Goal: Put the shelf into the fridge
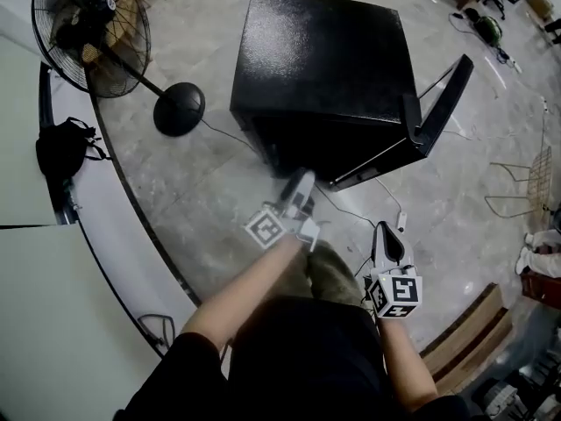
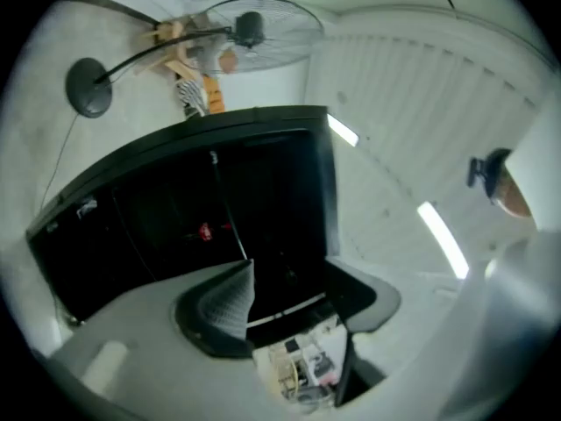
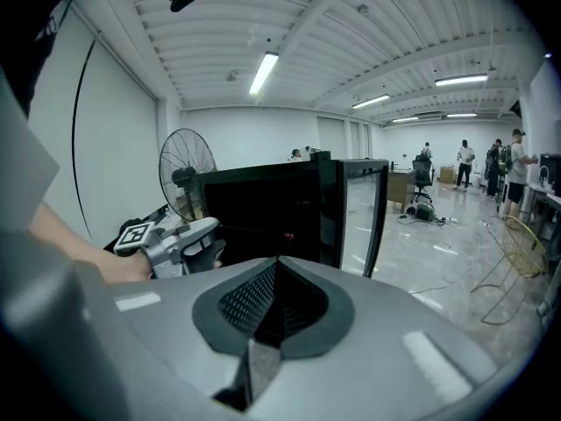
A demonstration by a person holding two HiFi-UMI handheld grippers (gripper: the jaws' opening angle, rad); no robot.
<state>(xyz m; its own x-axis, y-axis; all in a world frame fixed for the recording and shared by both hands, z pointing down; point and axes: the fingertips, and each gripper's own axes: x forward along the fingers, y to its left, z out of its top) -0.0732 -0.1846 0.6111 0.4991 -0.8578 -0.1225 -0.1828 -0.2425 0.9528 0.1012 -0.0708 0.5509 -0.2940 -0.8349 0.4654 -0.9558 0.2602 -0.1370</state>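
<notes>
Left gripper (image 2: 294, 283) jaws gaping wide, nothing in them. Right gripper (image 3: 273, 288) jaws pinched together, empty. The thin pale shelf (image 2: 302, 305) edge looks to sit just inside the small black fridge (image 1: 324, 60). If it's missed a rail, it'll tip.

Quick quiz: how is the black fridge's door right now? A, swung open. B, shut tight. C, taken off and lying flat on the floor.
A: the door stands upright, swung out from one front corner of the fridge, and the dark inside is exposed.
</notes>
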